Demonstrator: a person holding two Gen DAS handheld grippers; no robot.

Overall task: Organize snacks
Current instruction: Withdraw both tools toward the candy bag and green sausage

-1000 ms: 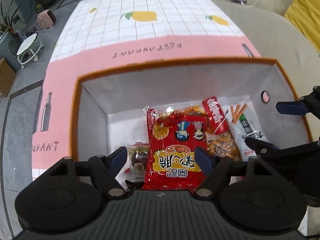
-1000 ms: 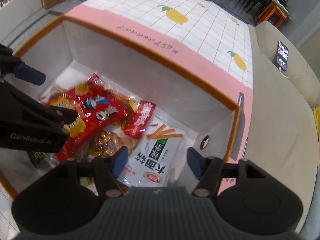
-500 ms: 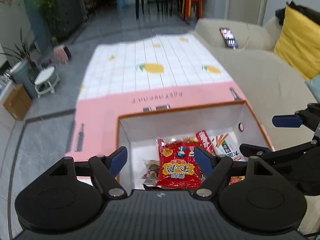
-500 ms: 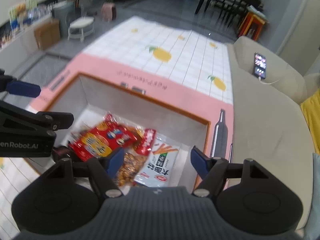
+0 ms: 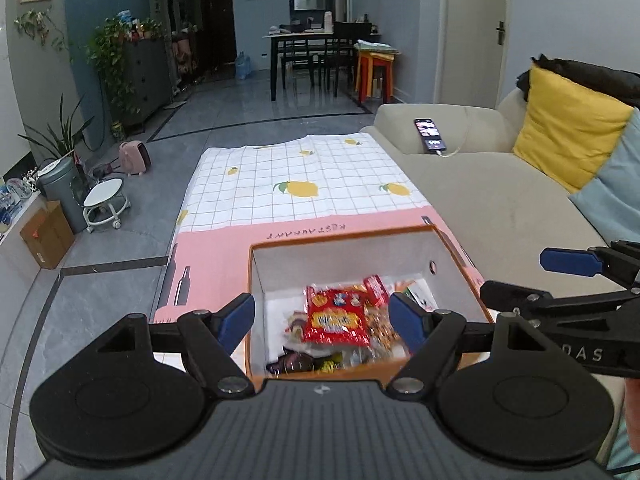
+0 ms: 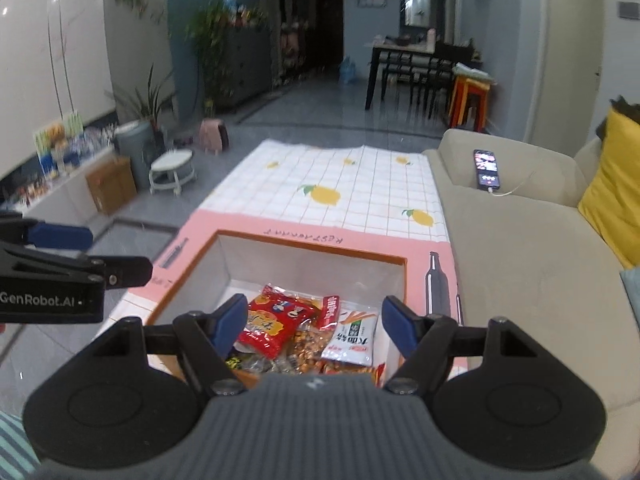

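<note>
Both grippers have pulled up and back from the box since a second ago — it now sits small in the lower middle of each view, with the room showing above.

From the left wrist, my left gripper (image 5: 322,318) has its fingers spread wide, holding nothing. Between them lies the orange-rimmed box (image 5: 340,238) on the pink and lemon-print cloth (image 5: 296,184), with the red snack bag (image 5: 335,320) on top of the pile inside (the other packets are blurred). At the right edge I see the right gripper (image 5: 536,276), also wide.

From the right wrist, that gripper's fingers (image 6: 394,318) are apart and empty over the box's near rim. Beside the red bag lies a white packet (image 6: 354,340). A phone (image 6: 486,169) rests on the beige sofa (image 6: 520,248), upper right.
</note>
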